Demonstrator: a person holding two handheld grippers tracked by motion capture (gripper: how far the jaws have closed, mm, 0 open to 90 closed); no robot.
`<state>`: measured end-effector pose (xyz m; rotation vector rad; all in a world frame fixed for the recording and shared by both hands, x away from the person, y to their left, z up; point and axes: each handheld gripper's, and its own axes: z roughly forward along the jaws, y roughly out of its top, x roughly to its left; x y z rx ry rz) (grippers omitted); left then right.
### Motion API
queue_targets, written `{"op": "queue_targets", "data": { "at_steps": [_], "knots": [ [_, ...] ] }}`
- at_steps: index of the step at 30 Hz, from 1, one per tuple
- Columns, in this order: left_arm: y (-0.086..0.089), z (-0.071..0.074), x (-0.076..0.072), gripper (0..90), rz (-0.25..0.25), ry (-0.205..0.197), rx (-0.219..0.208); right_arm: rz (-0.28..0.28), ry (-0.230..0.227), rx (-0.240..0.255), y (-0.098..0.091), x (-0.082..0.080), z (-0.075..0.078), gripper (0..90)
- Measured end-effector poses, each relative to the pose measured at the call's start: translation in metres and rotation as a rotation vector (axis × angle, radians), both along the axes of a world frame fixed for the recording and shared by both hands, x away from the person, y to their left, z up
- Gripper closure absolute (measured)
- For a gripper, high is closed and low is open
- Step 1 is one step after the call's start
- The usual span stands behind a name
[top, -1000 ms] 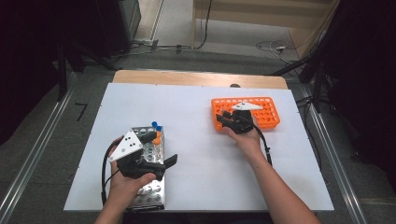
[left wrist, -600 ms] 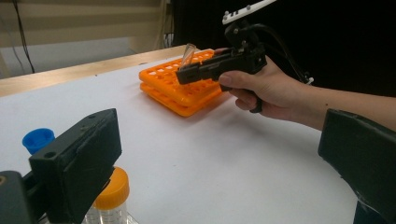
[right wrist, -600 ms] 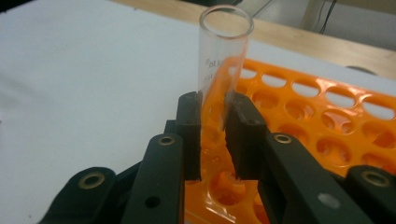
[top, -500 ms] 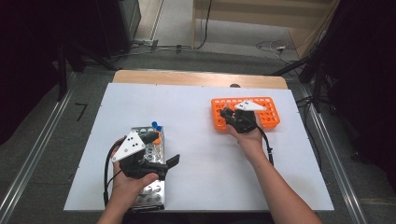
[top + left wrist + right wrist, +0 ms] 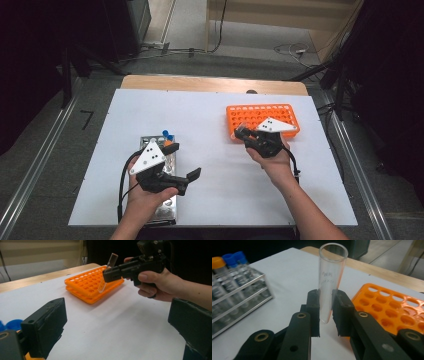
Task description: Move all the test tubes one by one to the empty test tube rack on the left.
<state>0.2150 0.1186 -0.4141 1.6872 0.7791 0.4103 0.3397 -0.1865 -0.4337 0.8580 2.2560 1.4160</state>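
White bench [image 5: 220,200]; orange rack [image 5: 262,120] as landmark; right hand-held gripper [image 5: 241,133] clamped on clear glass tube [image 5: 329,282], at rack's near-left corner; left hand-held gripper [image 5: 192,175] jaws apart, well left of rack, over metal rack [image 5: 167,212].

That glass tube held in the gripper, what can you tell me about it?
The glass tube is clear, round-bottomed and uncapped, its mouth open at the top, with faint writing on its side. It looks empty. The right gripper is shut on its lower half, black pads pressing both sides. It tilts slightly, held in the air beside the near edge of the orange rack, above the white table.
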Motion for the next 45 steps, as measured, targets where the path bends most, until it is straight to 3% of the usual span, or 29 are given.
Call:
{"op": "queue_targets", "data": {
  "at_steps": [10,20,29,37,45],
  "knots": [
    [-0.017,-0.002,0.001,10.5,-0.032,0.012,0.008,0.117,0.020,0.002,0.005,-0.048,0.001,74.0],
    [-0.035,-0.002,0.000,28.6,-0.074,-0.009,0.019,0.226,0.010,-0.041,0.023,-0.080,0.002,74.0],
    [-0.046,-0.004,-0.003,50.9,-0.146,-0.013,0.036,0.296,0.017,-0.063,0.039,-0.092,0.001,74.0],
    [-0.049,-0.004,-0.004,68.8,-0.156,-0.021,0.047,0.337,0.029,-0.075,0.046,-0.098,0.000,74.0],
    [-0.047,-0.004,-0.005,74.3,-0.156,-0.037,0.060,0.347,0.046,-0.071,0.047,-0.098,0.001,73.9]
  ]
}}
